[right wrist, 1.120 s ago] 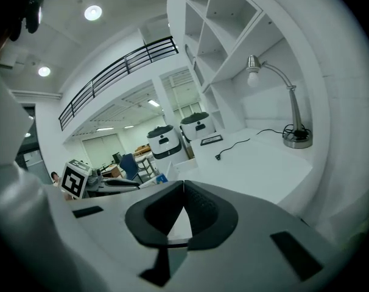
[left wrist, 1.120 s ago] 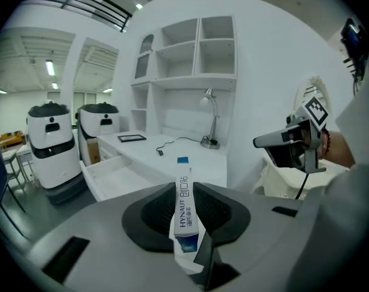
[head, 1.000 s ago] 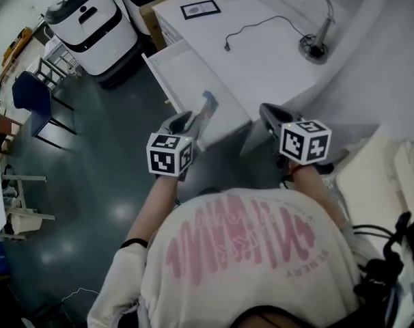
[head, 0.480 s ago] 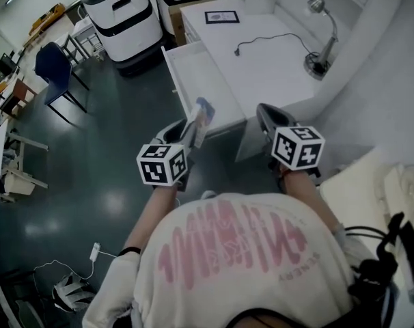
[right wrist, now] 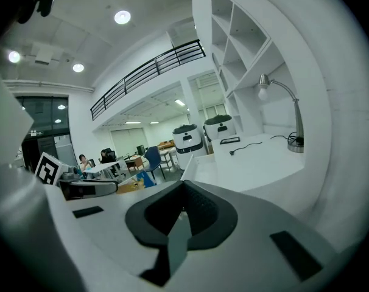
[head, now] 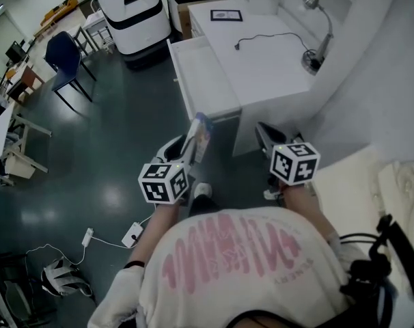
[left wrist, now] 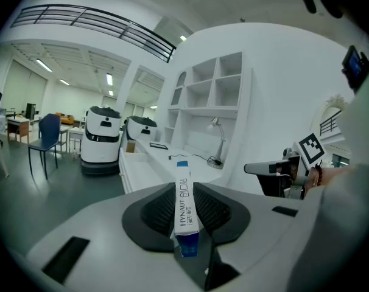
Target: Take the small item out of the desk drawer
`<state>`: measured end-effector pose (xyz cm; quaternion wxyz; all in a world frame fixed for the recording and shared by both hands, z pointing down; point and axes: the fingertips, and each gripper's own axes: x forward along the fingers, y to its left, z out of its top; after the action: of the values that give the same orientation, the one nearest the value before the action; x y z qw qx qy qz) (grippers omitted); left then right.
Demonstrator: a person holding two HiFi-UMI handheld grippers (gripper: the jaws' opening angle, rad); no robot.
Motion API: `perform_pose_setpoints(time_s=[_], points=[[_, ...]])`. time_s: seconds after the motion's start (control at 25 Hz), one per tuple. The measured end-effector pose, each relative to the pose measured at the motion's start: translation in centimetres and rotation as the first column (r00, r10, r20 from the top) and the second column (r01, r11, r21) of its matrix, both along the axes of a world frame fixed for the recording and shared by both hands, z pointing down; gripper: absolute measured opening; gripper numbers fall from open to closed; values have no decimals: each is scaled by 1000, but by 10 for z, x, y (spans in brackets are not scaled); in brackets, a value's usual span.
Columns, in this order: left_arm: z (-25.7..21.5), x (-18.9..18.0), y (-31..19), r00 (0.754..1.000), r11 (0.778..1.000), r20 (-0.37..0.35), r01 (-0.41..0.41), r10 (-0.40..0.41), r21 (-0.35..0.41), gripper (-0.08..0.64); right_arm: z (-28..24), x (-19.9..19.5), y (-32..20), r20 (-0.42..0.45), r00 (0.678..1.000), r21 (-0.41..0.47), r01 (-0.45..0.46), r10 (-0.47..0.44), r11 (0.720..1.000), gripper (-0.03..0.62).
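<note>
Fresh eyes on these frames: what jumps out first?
The narrow blue-and-white box pinched in the left tongs, over the dark floor short of the desk. Beyond it the desk drawer stands pulled out, white inside. The right tongs alongside are shut and empty.

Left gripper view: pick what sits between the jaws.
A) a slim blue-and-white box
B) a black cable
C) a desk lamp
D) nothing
A: the left gripper is clamped on a slim blue-and-white box set on edge between its pads, while the cable and the lamp sit on the desk.
</note>
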<state>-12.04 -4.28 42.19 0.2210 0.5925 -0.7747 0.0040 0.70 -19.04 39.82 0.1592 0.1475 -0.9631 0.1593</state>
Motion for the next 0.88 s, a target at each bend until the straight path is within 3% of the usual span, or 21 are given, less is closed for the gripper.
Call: perform_pose_setpoints(time_s=[0.36, 0.6, 0.88], points=[[2, 37, 33, 1000, 1000, -1, 23, -23, 0, 115, 22, 34, 31, -37, 999, -29, 26, -27, 999, 17], [3, 36, 42, 999, 999, 24, 48, -48, -11, 115, 22, 32, 31, -27, 999, -27, 41, -41, 999, 17], [11, 34, 47, 998, 998, 3, 63, -63, -18, 115, 28, 30, 37, -41, 997, -37, 56, -57, 998, 17]])
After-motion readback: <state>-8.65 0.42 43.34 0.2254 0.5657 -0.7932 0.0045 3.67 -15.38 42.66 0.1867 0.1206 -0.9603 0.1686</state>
